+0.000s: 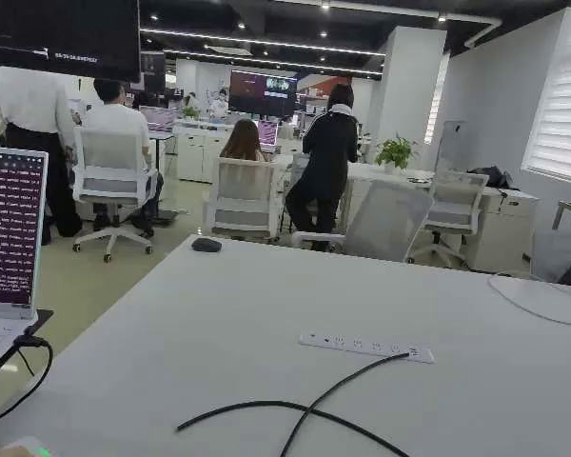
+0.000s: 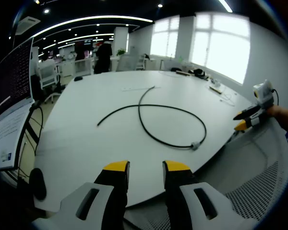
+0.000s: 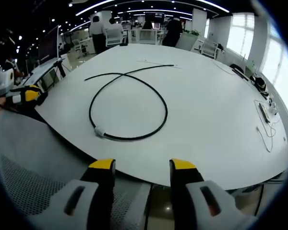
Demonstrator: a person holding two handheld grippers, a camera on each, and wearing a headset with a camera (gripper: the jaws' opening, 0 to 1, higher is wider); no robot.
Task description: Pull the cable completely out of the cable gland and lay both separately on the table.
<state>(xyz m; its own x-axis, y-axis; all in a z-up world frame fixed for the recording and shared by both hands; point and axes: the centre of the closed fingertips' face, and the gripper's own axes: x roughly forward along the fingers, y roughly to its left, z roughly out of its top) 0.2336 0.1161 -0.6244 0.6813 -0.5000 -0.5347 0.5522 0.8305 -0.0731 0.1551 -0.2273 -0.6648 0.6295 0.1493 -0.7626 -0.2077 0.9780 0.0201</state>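
Head view: the cable crosses itself on the broad white counter, with a power strip just beyond it. Left gripper view: your left tongs hang released off the near edge, and the gland sits on the cable's loop near that edge. Right gripper view: your right tongs gape empty off the counter's edge, with bare surface to the right of the loop.

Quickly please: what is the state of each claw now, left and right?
Left claw: open, holding nothing.
Right claw: open, holding nothing.
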